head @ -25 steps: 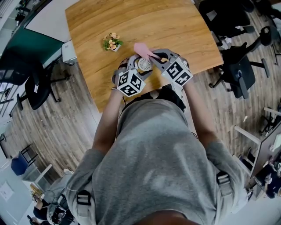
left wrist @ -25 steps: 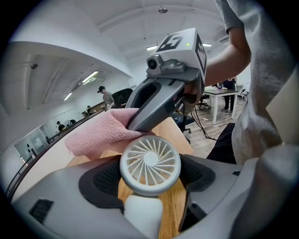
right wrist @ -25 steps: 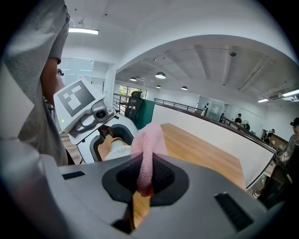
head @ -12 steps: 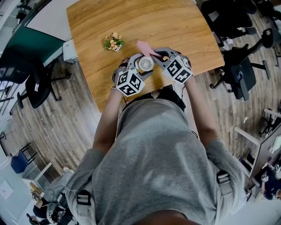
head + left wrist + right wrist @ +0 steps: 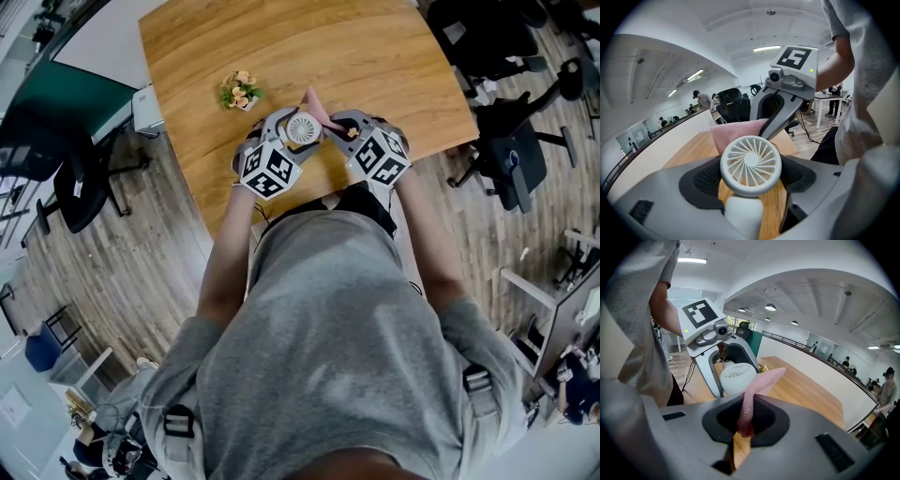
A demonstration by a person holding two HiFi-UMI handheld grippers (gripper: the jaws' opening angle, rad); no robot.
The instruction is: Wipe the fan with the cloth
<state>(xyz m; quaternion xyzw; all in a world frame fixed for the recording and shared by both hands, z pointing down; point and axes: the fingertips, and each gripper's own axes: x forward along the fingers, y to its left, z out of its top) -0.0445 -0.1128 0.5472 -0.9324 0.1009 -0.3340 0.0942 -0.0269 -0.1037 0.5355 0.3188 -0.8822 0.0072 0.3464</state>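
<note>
Wooden surface (image 5: 375, 56), near edge: left hand-held gripper (image 5: 751, 174) clamps a small round white plastic fan (image 5: 303, 128); right hand-held gripper (image 5: 746, 420) pinches a pink cloth (image 5: 761, 383) (just behind the fan).

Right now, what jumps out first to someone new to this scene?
A small white fan, clamped in the left hand-held gripper over the near edge of the wooden table. Close behind its head is a pink cloth, pinched in the right hand-held gripper. Farther out stands a little potted flower.
</note>
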